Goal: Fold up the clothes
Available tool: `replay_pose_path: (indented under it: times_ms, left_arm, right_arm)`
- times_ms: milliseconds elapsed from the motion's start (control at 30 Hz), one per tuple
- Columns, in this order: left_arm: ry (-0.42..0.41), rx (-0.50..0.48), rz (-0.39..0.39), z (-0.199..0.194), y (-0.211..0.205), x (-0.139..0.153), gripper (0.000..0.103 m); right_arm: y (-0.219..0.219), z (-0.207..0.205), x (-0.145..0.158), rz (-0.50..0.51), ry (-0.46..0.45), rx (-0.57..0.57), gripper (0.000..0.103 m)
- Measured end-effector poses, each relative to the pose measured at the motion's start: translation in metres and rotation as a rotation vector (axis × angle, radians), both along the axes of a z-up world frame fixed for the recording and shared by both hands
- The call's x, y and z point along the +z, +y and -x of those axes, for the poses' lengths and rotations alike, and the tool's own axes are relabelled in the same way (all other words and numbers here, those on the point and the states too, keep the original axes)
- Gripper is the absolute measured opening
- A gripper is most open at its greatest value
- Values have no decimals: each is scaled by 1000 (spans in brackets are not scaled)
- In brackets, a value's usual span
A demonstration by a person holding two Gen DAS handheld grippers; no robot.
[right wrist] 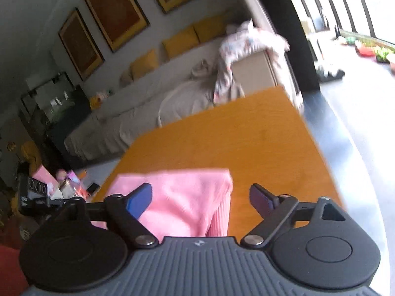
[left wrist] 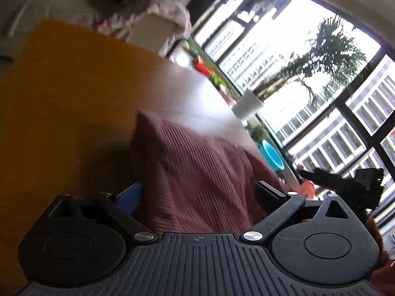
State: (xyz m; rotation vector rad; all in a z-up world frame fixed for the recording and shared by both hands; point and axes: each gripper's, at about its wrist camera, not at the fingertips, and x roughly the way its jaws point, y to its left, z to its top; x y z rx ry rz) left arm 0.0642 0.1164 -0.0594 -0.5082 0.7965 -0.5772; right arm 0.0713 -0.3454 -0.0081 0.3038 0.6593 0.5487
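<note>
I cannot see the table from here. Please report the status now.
Left gripper open, right gripper open, nothing clamped. Pink ribbed garment lying folded on orange table. Nothing in the way.

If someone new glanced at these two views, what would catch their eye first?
Probably the pink ribbed garment, lying on the orange table with its corner between the open right gripper. In the left view, the big bright window at right, beyond the open left gripper.
</note>
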Motion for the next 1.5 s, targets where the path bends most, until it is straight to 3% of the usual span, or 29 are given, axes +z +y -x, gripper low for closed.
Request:
replay_pose_path:
  times_ms: [33, 67, 100, 200, 367, 500, 633, 667, 800, 867, 967, 1067, 1167, 1233, 1333, 1400, 1500]
  left_arm:
    - [14, -6, -10, -1, -4, -4, 95]
    - [25, -13, -27, -1, -8, -7, 89]
    - [26, -24, -59, -3, -12, -9, 78]
    - [21, -42, -107, -9, -12, -7, 71]
    - [7, -22, -166, -45, -6, -7, 71]
    - [10, 30, -215, -98, -1, -4, 72]
    - [-23, 116, -362, -138, 8, 10, 82]
    - [-25, 131, -365, -142, 12, 13, 83]
    - [-34, 187, -327, -137, 33, 29, 84]
    - [-54, 174, -243, -125, 37, 40, 86]
    - [-105, 55, -45, -108, 21, 56, 90]
    - [-152, -73, 59, -96, -18, 58, 95]
    - [-145, -160, 64, -99, -64, 39, 95]
    - [-66, -213, 49, -99, -85, 20, 95]
    - [-8, -291, -40, -92, -100, 0, 95]
    - [-30, -316, -76, -84, -96, 2, 95]
    - [-33, -278, -22, -80, -73, 17, 96]
  right_arm:
    - [12, -2, -10, 33, 22, 24, 56]
    - [24, -4, -20, 64, 43, 48, 51]
    - [34, -6, -30, 92, 63, 72, 50]
    - [56, -11, -43, 176, 27, 108, 49]
    - [78, -46, -44, 205, -11, 112, 49]
    - [96, -83, -41, 223, -18, 89, 49]
    - [120, -87, -41, 314, -64, 103, 50]
    - [125, -80, -41, 348, -84, 121, 50]
    - [124, -51, -35, 370, -94, 217, 50]
    - [111, -51, -19, 325, -103, 205, 58]
    - [88, -55, 11, 248, -139, 143, 75]
    - [77, -73, 30, 187, -174, 63, 90]
    - [79, -93, 24, 83, -131, 21, 100]
    - [81, -105, 15, 30, -86, 6, 101]
    - [84, -121, 1, -15, -33, -10, 103]
    - [84, -125, -5, 12, -33, -19, 103]
    - [85, -130, -8, 107, -46, -48, 103]
